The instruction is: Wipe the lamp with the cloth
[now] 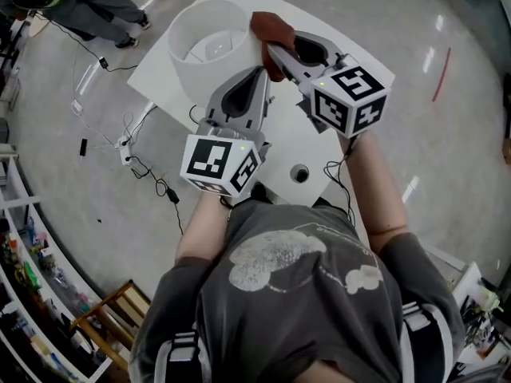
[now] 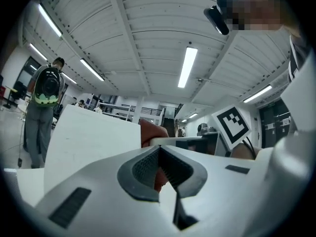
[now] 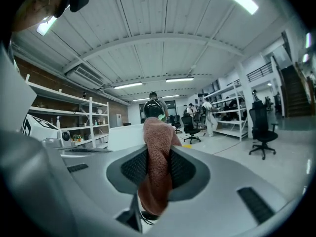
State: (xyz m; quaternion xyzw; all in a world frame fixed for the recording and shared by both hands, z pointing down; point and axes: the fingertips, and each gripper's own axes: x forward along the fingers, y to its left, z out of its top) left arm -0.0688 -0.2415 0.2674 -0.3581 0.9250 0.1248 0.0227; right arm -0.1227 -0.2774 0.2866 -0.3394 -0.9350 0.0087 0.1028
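A white cylindrical lamp shade (image 1: 209,46) stands on the white table (image 1: 363,74), seen from above. My right gripper (image 1: 274,54) is shut on a reddish-brown cloth (image 1: 270,29), which it holds against the shade's right rim. In the right gripper view the cloth (image 3: 157,152) hangs between the pads, with the shade (image 3: 126,135) behind it. My left gripper (image 1: 260,73) sits just below, beside the shade's right wall, with its tips together and nothing gripped. The left gripper view shows the shade (image 2: 94,142) at left and the cloth (image 2: 150,131) past the closed tips (image 2: 159,149).
A small dark round fitting (image 1: 299,173) lies on the table near me. Cables (image 1: 144,166) trail over the floor at left. A person (image 1: 96,6) stands at top left. Shelves (image 1: 32,294) and a wooden stool (image 1: 108,313) are at lower left.
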